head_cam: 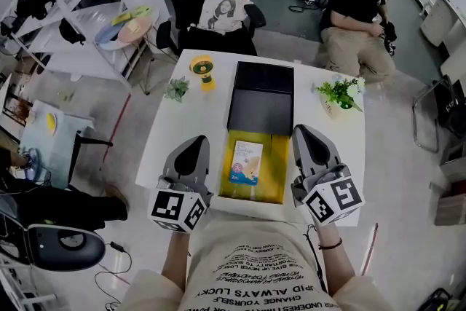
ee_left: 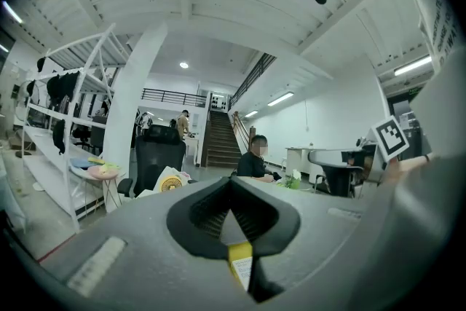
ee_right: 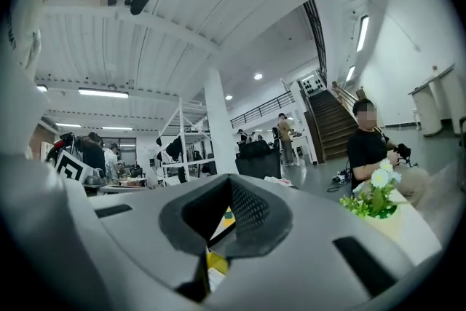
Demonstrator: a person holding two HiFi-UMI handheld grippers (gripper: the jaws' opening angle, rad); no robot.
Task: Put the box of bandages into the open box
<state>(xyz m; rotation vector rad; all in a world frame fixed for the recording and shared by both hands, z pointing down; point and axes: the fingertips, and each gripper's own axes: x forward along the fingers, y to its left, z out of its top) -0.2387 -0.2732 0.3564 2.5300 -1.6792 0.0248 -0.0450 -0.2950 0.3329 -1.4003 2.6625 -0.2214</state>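
Observation:
The open box lies mid-table in the head view, its black lid (head_cam: 261, 97) folded away from me and its yellow tray (head_cam: 271, 172) toward me. A white and blue box of bandages (head_cam: 247, 160) lies flat inside the yellow tray. My left gripper (head_cam: 191, 146) rests just left of the tray, shut and holding nothing. My right gripper (head_cam: 306, 135) rests just right of the tray, also shut and empty. In the left gripper view the left gripper (ee_left: 233, 218) shows a sliver of the yellow tray (ee_left: 241, 269) below its closed jaws. The right gripper (ee_right: 226, 218) looks the same in its own view.
On the white table (head_cam: 164, 138) stand a small yellow fan (head_cam: 202, 71), a little plant (head_cam: 177, 89) and a potted flower (head_cam: 339, 93). A black chair with a printed bag (head_cam: 222, 11) stands behind it. A person (head_cam: 357, 11) sits on the floor at the back right.

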